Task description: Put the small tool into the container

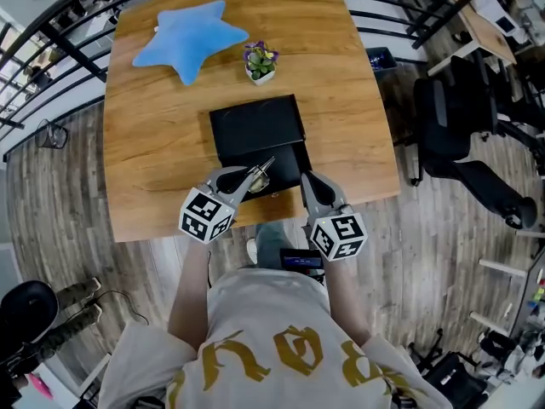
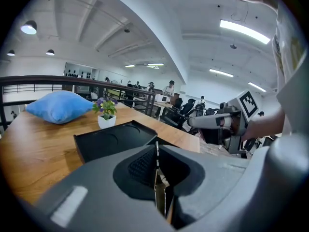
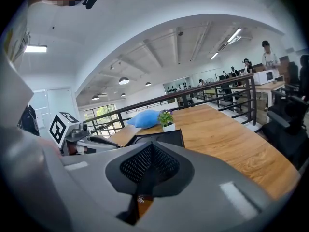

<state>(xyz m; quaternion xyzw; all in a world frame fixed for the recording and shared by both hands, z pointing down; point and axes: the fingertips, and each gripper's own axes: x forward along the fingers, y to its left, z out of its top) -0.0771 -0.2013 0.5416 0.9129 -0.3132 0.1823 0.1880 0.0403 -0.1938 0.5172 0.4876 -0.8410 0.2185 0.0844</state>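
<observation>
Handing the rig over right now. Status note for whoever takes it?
Left gripper: shut on the small tool, a thin metal piece whose tip sticks out over the near left part of the black container.
Right gripper: shut, nothing between its jaws, at the container's near right corner.
Container: lies open on the wooden table, in front of the potted plant.
Done: tool is in the grip and at the container.
Left: lower the tool into the container, then open the left jaws.
</observation>
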